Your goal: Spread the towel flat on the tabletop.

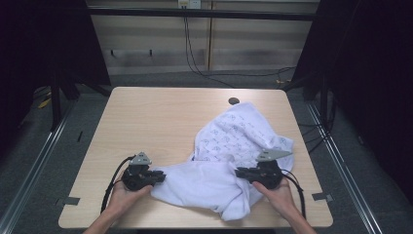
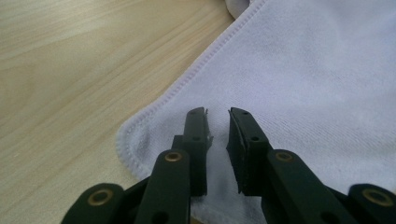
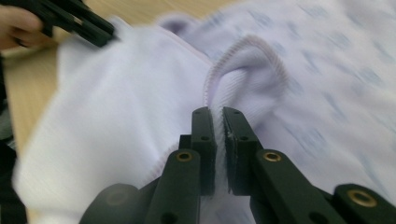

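Both grippers (image 2: pixel 217 112) (image 3: pixel 218 109) pinch white cloth (image 1: pixel 204 183), jaws nearly closed.

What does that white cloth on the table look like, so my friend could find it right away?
Look at the light wooden table, then at its right half near the person's hands. The white cloth lies crumpled there, with the left gripper at its near-left corner and the right gripper pinching a stitched edge. It is plain white on one face and printed with small blue marks on the other.
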### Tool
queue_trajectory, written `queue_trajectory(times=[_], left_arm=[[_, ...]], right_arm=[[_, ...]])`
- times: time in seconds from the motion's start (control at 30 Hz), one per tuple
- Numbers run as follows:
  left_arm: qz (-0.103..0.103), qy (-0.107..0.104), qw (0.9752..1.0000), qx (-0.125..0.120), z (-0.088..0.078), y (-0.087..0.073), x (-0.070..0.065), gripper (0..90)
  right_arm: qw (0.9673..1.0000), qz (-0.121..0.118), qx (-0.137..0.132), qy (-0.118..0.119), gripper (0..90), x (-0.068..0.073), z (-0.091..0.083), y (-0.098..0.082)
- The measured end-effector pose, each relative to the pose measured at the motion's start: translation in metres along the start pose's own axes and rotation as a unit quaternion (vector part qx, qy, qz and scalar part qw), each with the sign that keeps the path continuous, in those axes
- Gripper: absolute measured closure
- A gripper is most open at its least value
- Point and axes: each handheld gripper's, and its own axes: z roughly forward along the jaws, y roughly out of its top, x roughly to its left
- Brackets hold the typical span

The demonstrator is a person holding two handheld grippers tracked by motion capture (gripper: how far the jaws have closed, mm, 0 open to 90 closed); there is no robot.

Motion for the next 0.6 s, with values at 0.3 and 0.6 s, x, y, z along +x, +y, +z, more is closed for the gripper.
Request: queue_trajectory(times=[0.3,0.6], left_arm=[[-0.02,0.004,0.9994,-0.029,-0.013,0.003,0.01,67.3],[-0.054,0.004,0.9957,-0.075,-0.028,-0.002,0.04,62.2]], right_arm=[[0.9967,0.038,0.009,-0.071,66.6,-0.025,-0.035,-0.03],[0.9974,0.02,-0.044,-0.053,49.4,-0.027,-0.015,0.006]])
